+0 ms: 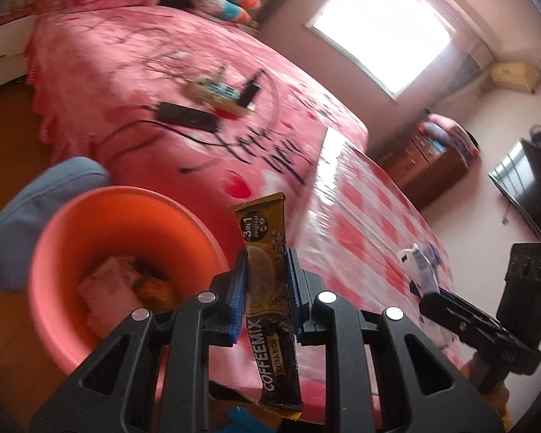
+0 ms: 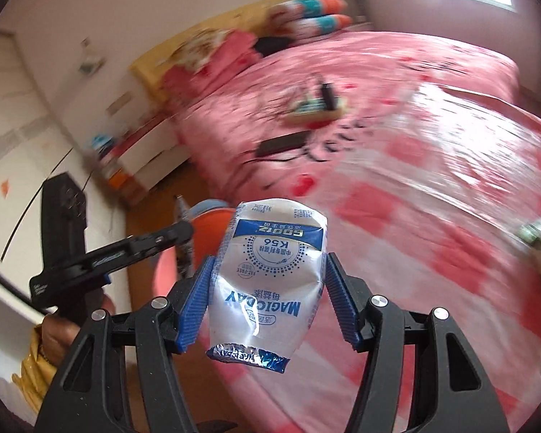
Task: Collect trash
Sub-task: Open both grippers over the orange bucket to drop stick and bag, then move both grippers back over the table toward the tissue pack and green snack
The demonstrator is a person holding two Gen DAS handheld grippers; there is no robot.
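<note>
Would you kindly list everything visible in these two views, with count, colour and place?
coffee sachet: one, gold and brown, clamped in left gripper
milk pouch: one, white and blue, clamped in right gripper
basin: one, orange-pink, on floor beside bed, scraps inside
bed: one, pink cover
plastic sheet: one, clear over pink checks, on bed
power adapter: one, black, on bed
television: one, black, on wall
left gripper: black, blue jaws
right gripper: black, blue jaws
</note>
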